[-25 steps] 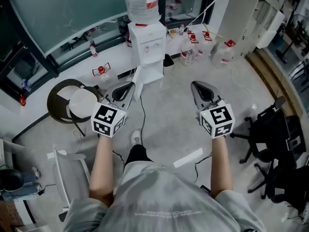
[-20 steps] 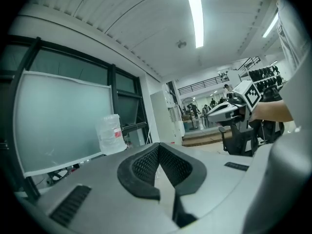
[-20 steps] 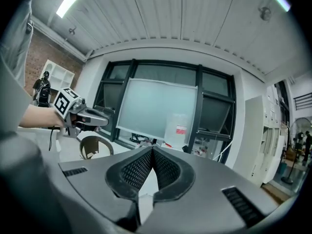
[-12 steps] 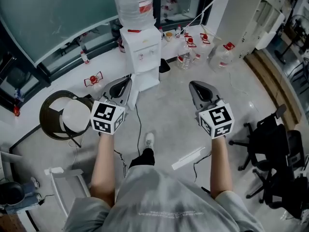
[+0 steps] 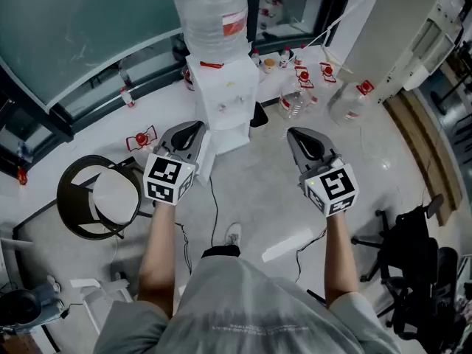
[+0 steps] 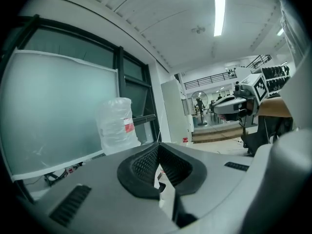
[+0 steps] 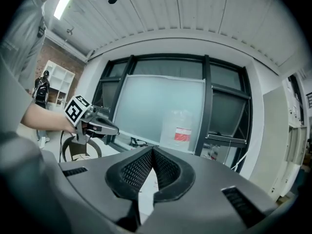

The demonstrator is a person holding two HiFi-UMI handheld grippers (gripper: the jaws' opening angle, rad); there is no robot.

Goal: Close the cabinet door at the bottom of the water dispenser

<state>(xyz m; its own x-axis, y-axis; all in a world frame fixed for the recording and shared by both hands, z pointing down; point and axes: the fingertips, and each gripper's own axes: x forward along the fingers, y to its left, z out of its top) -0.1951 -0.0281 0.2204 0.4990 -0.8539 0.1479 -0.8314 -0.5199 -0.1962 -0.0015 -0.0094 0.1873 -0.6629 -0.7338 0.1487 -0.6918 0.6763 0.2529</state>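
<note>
"Left gripper view first: what are the jaws doing?"

"Pressed tight together, with nothing between the pads. That's the left gripper (image 6: 157,150), held out level in front of the person and empty."

"And the other one?"

"The same. The right gripper (image 7: 152,152) has its jaws closed on nothing. From overhead it's held out alongside the left one, well apart from it."

"Where's the dispenser?"

"Straight ahead, between the two. The white water dispenser (image 5: 227,98) stands on the pale floor (image 5: 265,190) in front of the frosted window (image 5: 88,28), with a big clear water bottle (image 5: 214,9) upside down on top. The left gripper's tip is near the dispenser's lower left corner. The right gripper is off to the dispenser's right, clear of it."

"And the cabinet door?"

"The cabinet door (image 5: 204,159) shows as a white panel sticking out from the dispenser's bottom left, just beside the left gripper. It looks swung open. I can't tell whether the gripper touches it."

"Anything else around?"

"A round stool (image 5: 99,198) is to the left. Loose bottles (image 5: 346,102) sit on the floor to the dispenser's right, and a black office chair (image 5: 413,271) is further right."
</note>
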